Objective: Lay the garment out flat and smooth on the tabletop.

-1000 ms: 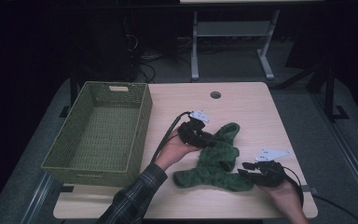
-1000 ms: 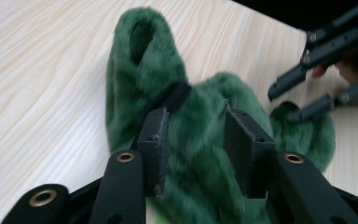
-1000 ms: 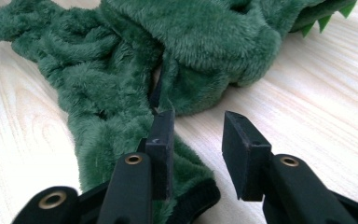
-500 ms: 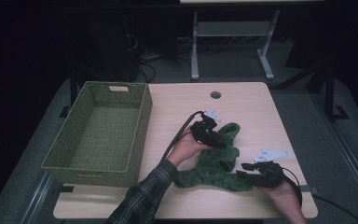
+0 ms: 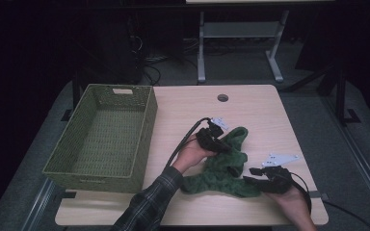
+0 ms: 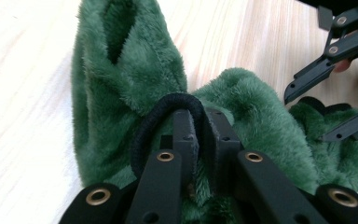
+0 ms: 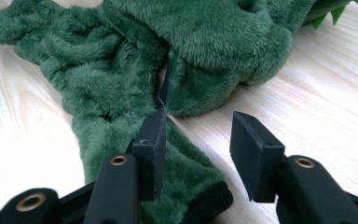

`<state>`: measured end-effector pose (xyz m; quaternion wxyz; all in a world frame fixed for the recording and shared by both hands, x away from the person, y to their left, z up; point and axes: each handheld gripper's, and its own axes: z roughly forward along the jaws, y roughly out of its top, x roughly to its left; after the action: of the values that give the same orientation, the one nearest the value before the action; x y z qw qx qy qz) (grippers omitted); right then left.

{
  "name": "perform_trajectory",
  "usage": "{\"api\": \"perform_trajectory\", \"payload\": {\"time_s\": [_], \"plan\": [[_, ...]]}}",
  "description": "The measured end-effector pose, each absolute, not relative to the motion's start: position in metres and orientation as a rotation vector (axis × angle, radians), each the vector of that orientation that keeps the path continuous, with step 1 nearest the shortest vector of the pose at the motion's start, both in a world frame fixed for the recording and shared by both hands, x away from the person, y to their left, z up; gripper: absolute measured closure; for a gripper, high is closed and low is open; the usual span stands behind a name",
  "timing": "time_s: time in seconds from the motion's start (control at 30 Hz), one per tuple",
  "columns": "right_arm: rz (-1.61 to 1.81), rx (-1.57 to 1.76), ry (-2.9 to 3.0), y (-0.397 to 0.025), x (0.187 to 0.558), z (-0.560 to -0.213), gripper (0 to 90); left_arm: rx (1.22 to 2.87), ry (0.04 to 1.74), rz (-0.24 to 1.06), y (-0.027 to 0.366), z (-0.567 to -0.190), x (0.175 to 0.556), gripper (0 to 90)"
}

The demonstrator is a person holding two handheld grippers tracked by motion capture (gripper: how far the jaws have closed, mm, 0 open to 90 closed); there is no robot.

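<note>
Green plush garment [image 5: 224, 166] lies near the surface's front right corner. Left gripper [image 5: 220, 144] fingers [image 6: 186, 135] clenched on its black cuff [image 6: 161, 114] — right gripper [image 5: 254, 174] fingers [image 7: 254, 154] spread wide, one touching the fabric.

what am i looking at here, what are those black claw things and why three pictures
A person sits at a wooden table holding a hand-held two-jaw gripper in each hand; no robot arm. The high view looks down from above. The other two pictures come from cameras riding on each gripper, looking along its black jaws. On the table lie a fuzzy green garment and an empty green woven basket. The left gripper is shut on the garment's black cuff. The right gripper is open, one jaw over the fabric's edge.
</note>
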<state>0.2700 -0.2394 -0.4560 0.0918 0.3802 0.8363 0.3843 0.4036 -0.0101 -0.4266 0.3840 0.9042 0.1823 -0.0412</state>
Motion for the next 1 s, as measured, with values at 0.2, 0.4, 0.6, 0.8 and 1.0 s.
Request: {"api": "perform_trajectory", "payload": {"time_s": [0.2, 0.4, 0.6, 0.8, 1.0], "plan": [[1.152, 1.142, 2.49, -0.234, 0.272, -0.455, 55.2, 2.26, 0.486, -0.075, 0.006, -0.412, 0.403, 84.9], [1.158, 1.152, 2.503, -0.225, 0.279, -0.458, 54.1, 2.204, 0.513, -0.061, 0.023, -0.403, 0.4, 84.9], [1.11, 1.174, 2.522, -0.212, 0.29, -0.463, 55.7, 2.19, 0.521, -0.063, 0.03, -0.402, 0.397, 84.9], [1.043, 1.147, 2.49, -0.213, 0.295, -0.464, 77.9, 2.165, 0.531, -0.063, 0.035, -0.398, 0.394, 85.1], [1.069, 1.151, 2.417, -0.229, 0.299, -0.451, 82.1, 2.126, 0.564, -0.06, 0.051, -0.391, 0.385, 85.4]]}}
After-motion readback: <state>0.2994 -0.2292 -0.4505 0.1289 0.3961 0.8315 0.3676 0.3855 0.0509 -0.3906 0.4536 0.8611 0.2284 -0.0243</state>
